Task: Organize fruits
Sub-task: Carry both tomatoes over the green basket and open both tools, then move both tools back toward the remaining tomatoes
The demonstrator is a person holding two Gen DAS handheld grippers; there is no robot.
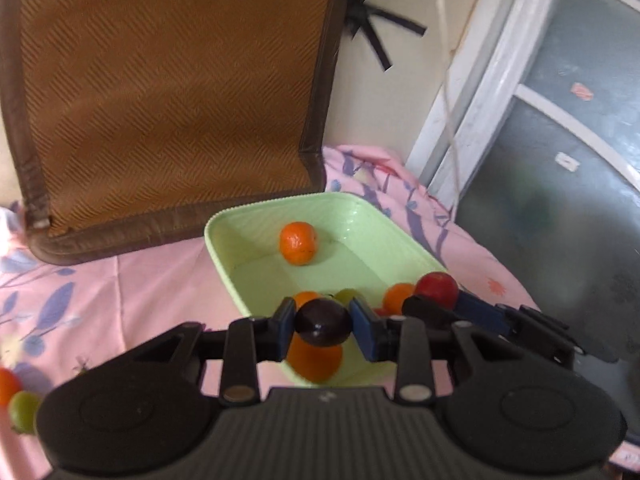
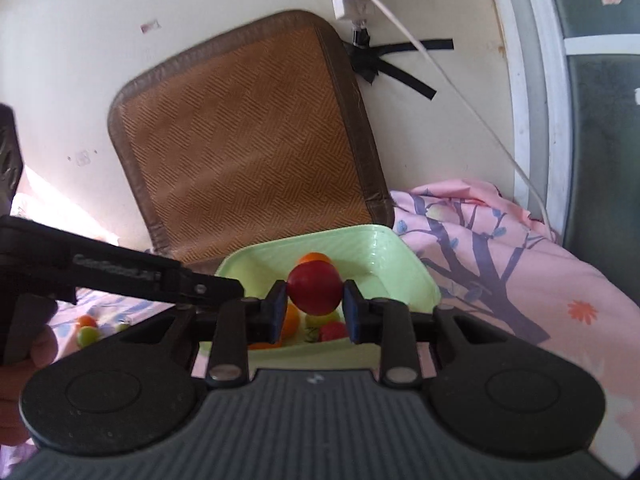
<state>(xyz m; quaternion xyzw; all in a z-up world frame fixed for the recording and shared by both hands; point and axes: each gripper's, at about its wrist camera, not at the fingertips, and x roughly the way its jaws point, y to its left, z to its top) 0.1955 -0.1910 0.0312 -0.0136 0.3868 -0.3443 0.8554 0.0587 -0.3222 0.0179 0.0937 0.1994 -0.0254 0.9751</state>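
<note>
My left gripper [image 1: 323, 327] is shut on a dark purple plum [image 1: 323, 323], held above the near end of a light green tray [image 1: 218, 248]. My right gripper [image 2: 314, 307] is shut on a red plum [image 2: 315, 288] over the same green tray [image 2: 404, 256]; in the left wrist view it reaches in from the right with that red plum [image 1: 437, 286]. Inside the tray lie an orange [image 1: 298, 243] at the far end and more oranges [image 1: 316, 360], a green fruit [image 1: 346, 295] and a red fruit [image 2: 333, 330] near the front.
The tray rests on a pink floral sheet [image 1: 132, 280]. A brown woven cushion [image 1: 168, 92] leans on the wall behind it. An orange [image 1: 6, 388] and a green fruit [image 1: 24, 412] lie loose at left. A window frame [image 1: 488, 92] and a white cable [image 2: 460, 92] stand at right.
</note>
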